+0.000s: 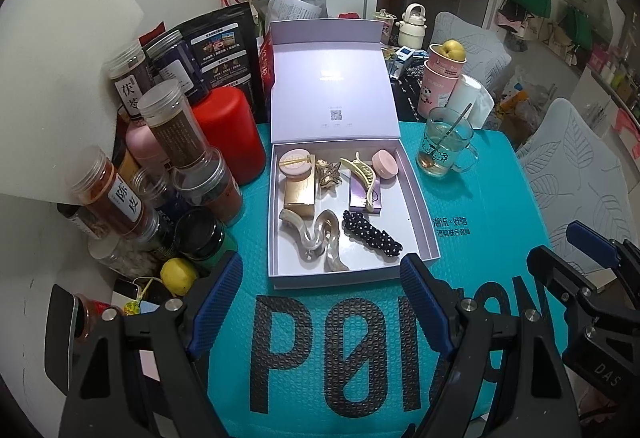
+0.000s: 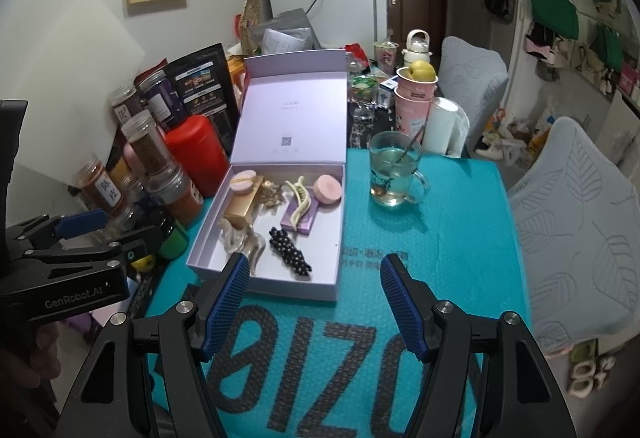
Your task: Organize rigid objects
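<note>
An open lilac box [image 1: 420, 205] [image 2: 208, 266] sits on the teal mat with its lid standing up behind. Inside lie a yellow hair claw [image 1: 366, 173] [image 2: 300, 199], a black beaded clip [image 1: 372, 234] [image 2: 290, 254], a clear swirled clip [image 1: 316, 238] [image 2: 244, 238], a gold box [image 1: 299, 193] [image 2: 242, 209], a purple box [image 1: 358, 197] and two pink round compacts [image 1: 385, 163] [image 2: 327, 188]. My left gripper [image 1: 322, 302] is open and empty, just in front of the box. My right gripper [image 2: 314, 310] is open and empty at the box's near right corner.
Several spice jars [image 1: 176, 129] and a red canister [image 1: 230, 133] crowd the mat's left side. A glass mug [image 1: 444, 147] [image 2: 394, 169] with a spoon stands right of the box. Pink cups holding a yellow fruit [image 1: 442, 77] stand behind. Two chairs [image 2: 576, 222] are on the right.
</note>
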